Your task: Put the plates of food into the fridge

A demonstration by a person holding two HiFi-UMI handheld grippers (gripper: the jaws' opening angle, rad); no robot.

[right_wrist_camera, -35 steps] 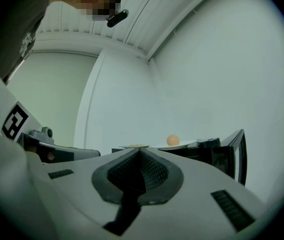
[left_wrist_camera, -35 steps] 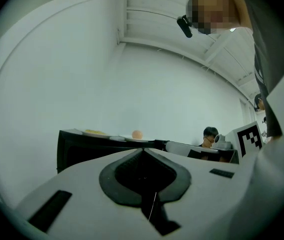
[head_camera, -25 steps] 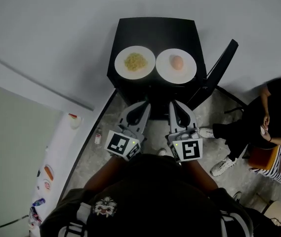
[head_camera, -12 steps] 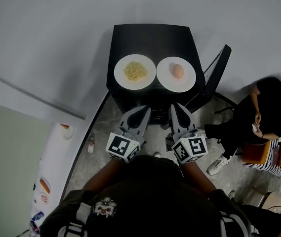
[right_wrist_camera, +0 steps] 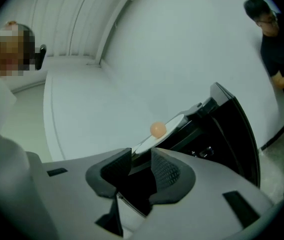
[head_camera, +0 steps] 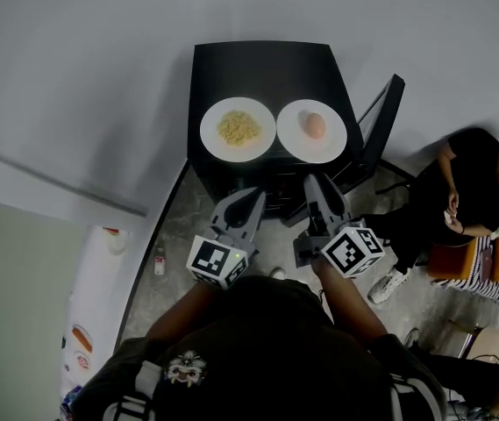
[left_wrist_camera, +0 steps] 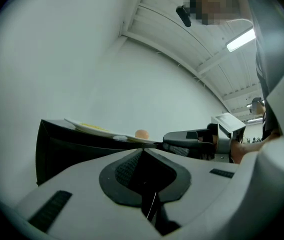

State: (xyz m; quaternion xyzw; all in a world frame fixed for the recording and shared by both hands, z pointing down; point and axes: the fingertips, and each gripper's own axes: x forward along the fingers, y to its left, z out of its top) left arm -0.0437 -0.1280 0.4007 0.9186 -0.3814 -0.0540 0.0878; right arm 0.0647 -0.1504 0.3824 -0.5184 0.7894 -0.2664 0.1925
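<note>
Two white plates sit side by side on top of a low black fridge [head_camera: 262, 64]. The left plate [head_camera: 238, 129] holds yellow noodles, the right plate [head_camera: 311, 131] a small orange-pink piece of food. Both grippers hover in front of the fridge, short of the plates. My left gripper [head_camera: 254, 196] is shut and empty; its jaws [left_wrist_camera: 142, 151] meet below the noodle plate [left_wrist_camera: 94, 129]. My right gripper [head_camera: 317, 182] has just been opening. Its jaws [right_wrist_camera: 142, 164] stand apart with nothing pressed between them. The right plate's rim [right_wrist_camera: 173, 122] shows just beyond the gap.
The fridge door [head_camera: 382, 117] hangs open at the right. A person [head_camera: 468, 191] sits on the floor side at the far right. A small bottle [head_camera: 160, 260] stands on the floor at the left, near a white object [head_camera: 91, 305] with stickers. A white wall lies behind.
My right gripper has rolled, its marker cube tipping to the right, and its jaws have parted. Both grippers have edged slightly. The plates have not moved.
</note>
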